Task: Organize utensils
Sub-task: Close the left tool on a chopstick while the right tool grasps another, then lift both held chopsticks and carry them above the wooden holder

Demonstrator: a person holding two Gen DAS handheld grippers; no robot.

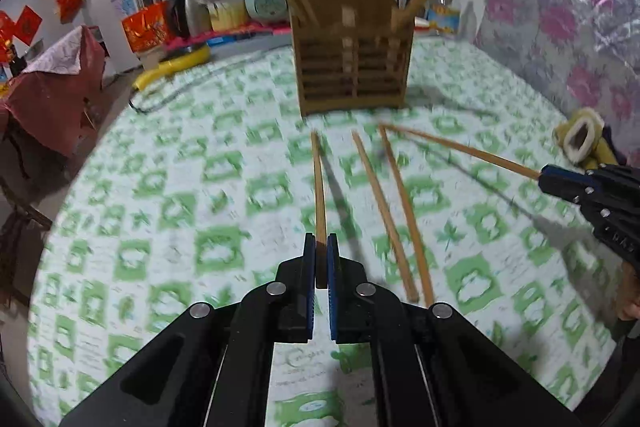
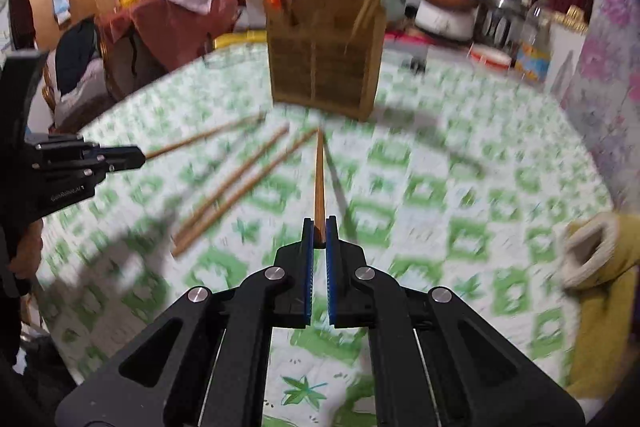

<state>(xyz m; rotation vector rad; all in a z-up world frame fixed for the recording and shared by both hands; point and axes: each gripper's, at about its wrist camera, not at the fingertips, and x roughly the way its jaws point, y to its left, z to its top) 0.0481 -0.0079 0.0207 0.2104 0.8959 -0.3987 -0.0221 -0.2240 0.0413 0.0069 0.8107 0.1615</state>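
Each gripper's fingers (image 1: pixel 334 267) (image 2: pixel 331 251) clamp a chopstick (image 1: pixel 319 187) (image 2: pixel 319 179) end, shaft pointing toward the holder (image 1: pixel 352 67).

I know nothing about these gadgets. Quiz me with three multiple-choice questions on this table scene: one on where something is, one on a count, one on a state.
1. Where does the wooden holder stand?
A. beyond the chopsticks
B. on the floor
C. beside the glove

2. How many loose chopsticks lie on the cloth, held by neither gripper?
A. none
B. two
C. five

3. What is the left gripper doing?
A. gaping empty
B. clamped on a chopstick
C. holding a spoon

Answers: 1 A, it stands on the table past their tips. 2 B, two lie side by side between the grippers. 3 B, its blue pads pinch the held chopstick.
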